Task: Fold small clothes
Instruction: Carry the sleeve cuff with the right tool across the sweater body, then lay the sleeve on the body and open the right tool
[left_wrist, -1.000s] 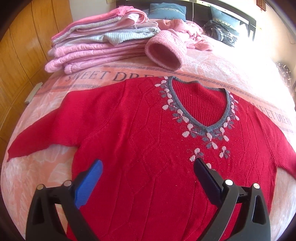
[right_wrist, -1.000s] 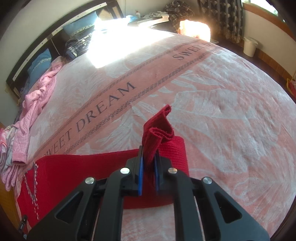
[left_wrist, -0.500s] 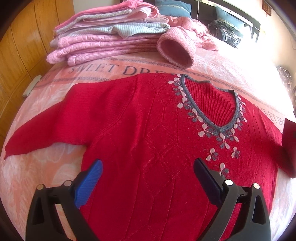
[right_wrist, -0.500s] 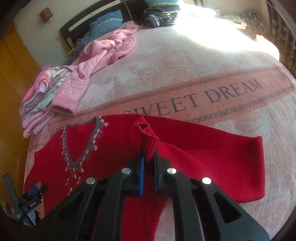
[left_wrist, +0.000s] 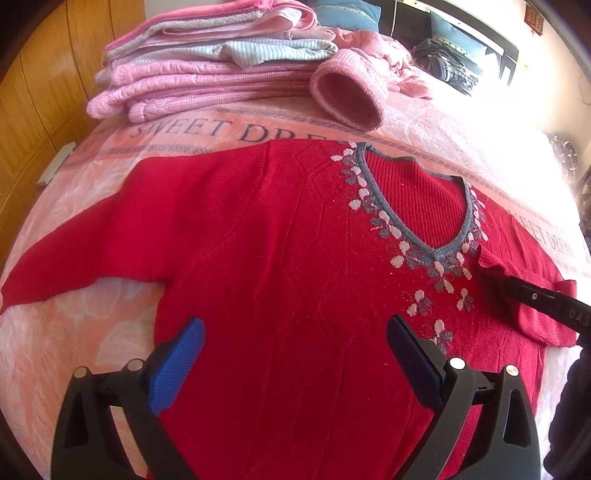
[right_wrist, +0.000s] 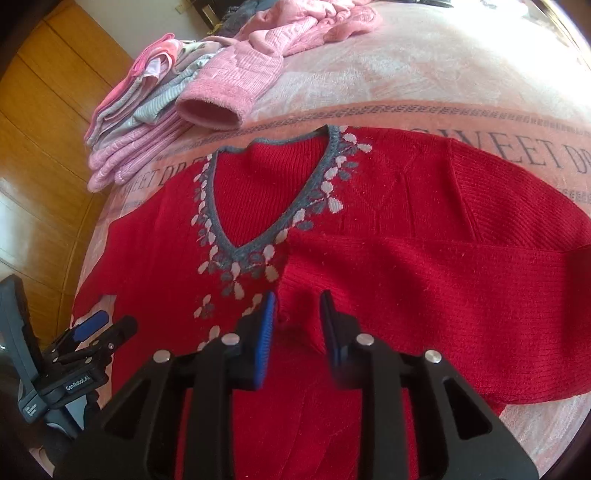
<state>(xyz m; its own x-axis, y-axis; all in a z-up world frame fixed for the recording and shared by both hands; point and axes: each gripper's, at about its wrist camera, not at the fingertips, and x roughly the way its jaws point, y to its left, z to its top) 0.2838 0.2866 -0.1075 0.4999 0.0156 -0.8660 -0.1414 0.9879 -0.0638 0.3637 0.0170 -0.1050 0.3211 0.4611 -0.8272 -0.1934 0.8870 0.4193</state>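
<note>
Right gripper, jaws parted, is poised over the folded sleeve; the spread sleeve lies nearer the unclenched left gripper.

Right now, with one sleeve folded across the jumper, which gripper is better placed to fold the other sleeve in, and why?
Probably left. The left gripper is open over the jumper, nearer the spread sleeve. The right gripper is open beside the folded sleeve.

Bright daylight blows out the bedspread at upper right; fisheye bending and dark vignette ring both views.
</note>
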